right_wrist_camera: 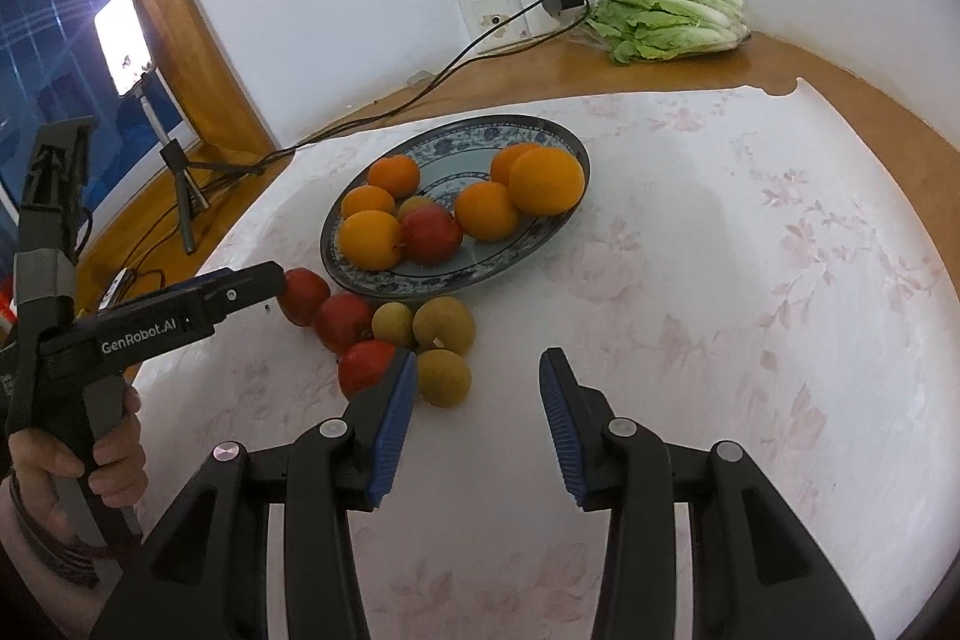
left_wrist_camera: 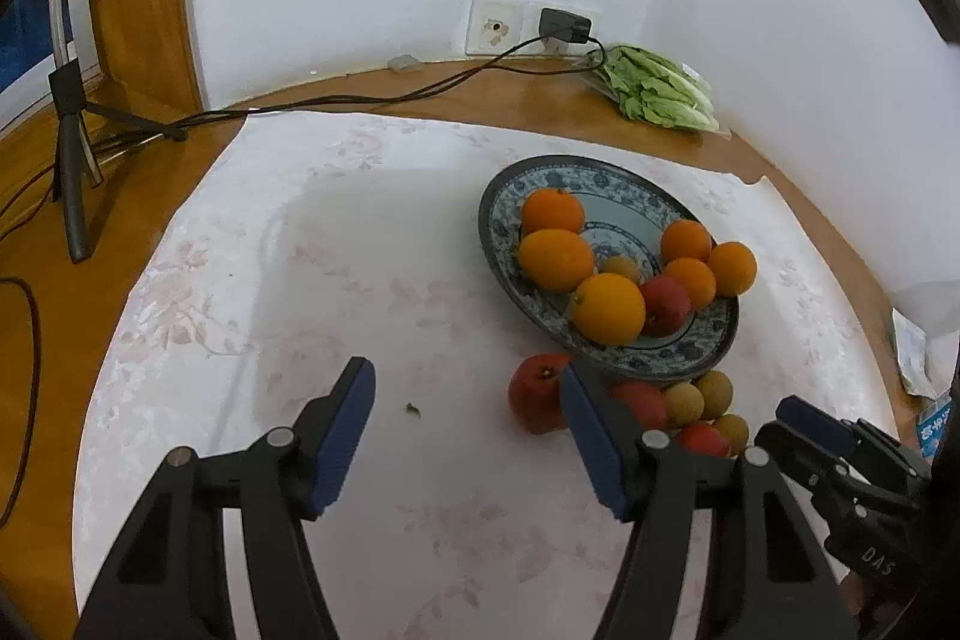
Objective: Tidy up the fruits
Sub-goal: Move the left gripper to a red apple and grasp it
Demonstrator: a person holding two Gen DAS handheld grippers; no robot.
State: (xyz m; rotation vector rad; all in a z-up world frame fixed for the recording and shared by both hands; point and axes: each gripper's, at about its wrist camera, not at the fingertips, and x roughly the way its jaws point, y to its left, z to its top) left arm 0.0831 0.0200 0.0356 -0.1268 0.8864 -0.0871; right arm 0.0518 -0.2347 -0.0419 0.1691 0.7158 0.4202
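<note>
A blue-patterned plate [left_wrist_camera: 702,349] [right_wrist_camera: 480,133] holds several oranges [left_wrist_camera: 555,259] [right_wrist_camera: 546,181], a red apple [left_wrist_camera: 665,305] [right_wrist_camera: 431,235] and a small yellow-brown fruit. In front of the plate lie three red apples [left_wrist_camera: 534,391] [right_wrist_camera: 343,321] and three yellow-brown round fruits [left_wrist_camera: 684,403] [right_wrist_camera: 444,323] on the cloth. My left gripper [left_wrist_camera: 465,388] [right_wrist_camera: 264,280] is open; its right finger is beside the leftmost apple. My right gripper [right_wrist_camera: 477,379] is open and empty, just right of the loose fruit, and it shows in the left wrist view [left_wrist_camera: 804,418].
A white floral cloth [left_wrist_camera: 300,250] [right_wrist_camera: 720,250] covers the round wooden table. Bagged lettuce [left_wrist_camera: 660,91] [right_wrist_camera: 672,19] lies by the wall under a socket with a plugged charger [left_wrist_camera: 564,25]. A tripod [left_wrist_camera: 72,148] with a lit phone [right_wrist_camera: 123,40] stands at the left.
</note>
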